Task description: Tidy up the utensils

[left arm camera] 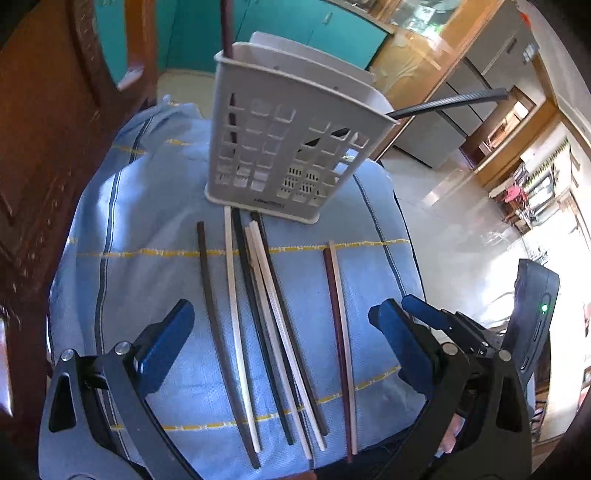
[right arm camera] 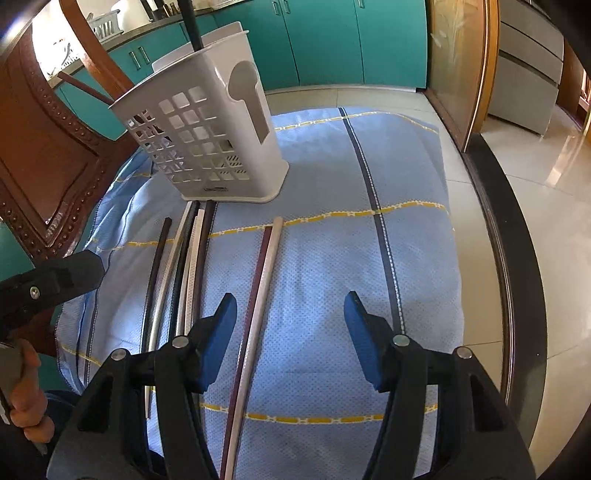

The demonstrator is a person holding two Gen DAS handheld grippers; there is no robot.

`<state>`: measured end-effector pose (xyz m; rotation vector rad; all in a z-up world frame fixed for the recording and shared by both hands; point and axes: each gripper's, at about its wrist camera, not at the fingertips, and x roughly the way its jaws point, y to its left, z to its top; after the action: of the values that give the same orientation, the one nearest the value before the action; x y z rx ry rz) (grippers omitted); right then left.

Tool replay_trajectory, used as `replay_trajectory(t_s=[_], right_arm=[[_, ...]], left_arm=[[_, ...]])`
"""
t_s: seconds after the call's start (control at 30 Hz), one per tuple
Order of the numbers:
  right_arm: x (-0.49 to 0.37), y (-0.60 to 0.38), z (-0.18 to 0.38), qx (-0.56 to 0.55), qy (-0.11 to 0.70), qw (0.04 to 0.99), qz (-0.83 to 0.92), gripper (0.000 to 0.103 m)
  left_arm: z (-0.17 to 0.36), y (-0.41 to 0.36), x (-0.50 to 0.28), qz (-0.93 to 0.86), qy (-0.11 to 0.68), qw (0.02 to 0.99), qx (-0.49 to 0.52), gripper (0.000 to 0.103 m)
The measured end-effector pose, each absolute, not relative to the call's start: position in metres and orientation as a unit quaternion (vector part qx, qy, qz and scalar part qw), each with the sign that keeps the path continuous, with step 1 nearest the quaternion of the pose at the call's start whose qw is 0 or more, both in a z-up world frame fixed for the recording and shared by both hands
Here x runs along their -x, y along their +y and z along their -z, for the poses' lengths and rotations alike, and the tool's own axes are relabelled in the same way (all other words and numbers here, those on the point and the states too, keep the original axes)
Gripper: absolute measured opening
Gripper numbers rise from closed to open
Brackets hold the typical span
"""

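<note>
left wrist view: left gripper (left arm camera: 280, 321) hangs over the blue cloth (left arm camera: 147, 229), jaws wide apart, nothing between the pads but air above the loose chopsticks. white slotted holder (left arm camera: 291, 147) stands upright at the far end of the cloth. two sticks already in it: a dark one (left arm camera: 227, 26) upright in the left compartment, a grey-black one (left arm camera: 450, 101) leaning out to the right. on the cloth just in front of the holder: a lone dark chopstick (left arm camera: 212, 306) at left, then a bunch of five (left arm camera: 266, 314) (white and dark mixed, some overlapping), then apart to the right a maroon-and-white pair (left arm camera: 341, 332) lying side by side, touching. right gripper (left arm camera: 406, 317) shows at the right edge.

right wrist view: right gripper (right arm camera: 290, 321) also gapes, gripping nothing. the maroon-and-white pair (right arm camera: 258, 295) runs under the gap, close to its left finger (right arm camera: 218, 339); contact with the pads not seen. holder (right arm camera: 218, 144) far left on the cloth (right arm camera: 332, 258), bunch (right arm camera: 188, 266) just in front of it. a hand (right arm camera: 26, 398) on the left gripper's handle at the left edge.
</note>
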<state>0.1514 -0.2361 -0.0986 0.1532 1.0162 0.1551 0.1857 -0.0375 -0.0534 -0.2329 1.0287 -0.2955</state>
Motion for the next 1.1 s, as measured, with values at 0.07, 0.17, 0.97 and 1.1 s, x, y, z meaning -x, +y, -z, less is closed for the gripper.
replay_trajectory(t_s=[0.07, 0.17, 0.97, 1.1], right_arm=[[-0.160, -0.234, 0.097, -0.065, 0.482, 0.871, -0.069, 0.060], [-0.181, -0.225, 0.099, -0.039, 0.490, 0.868, -0.069, 0.053], [-0.246, -0.228, 0.113, -0.035, 0.512, 0.855, -0.075, 0.011], [-0.250, -0.223, 0.122, -0.048, 0.531, 0.842, -0.079, 0.017]], left_arm=[[0.053, -0.038, -0.196, 0.128, 0.473, 0.869, 0.065, 0.100], [0.054, -0.029, -0.224, 0.105, 0.462, 0.880, 0.018, 0.099], [0.117, 0.017, -0.269, 0.091, 0.531, 0.842, 0.031, 0.050], [0.116, 0.013, -0.268, 0.089, 0.534, 0.840, 0.032, 0.050]])
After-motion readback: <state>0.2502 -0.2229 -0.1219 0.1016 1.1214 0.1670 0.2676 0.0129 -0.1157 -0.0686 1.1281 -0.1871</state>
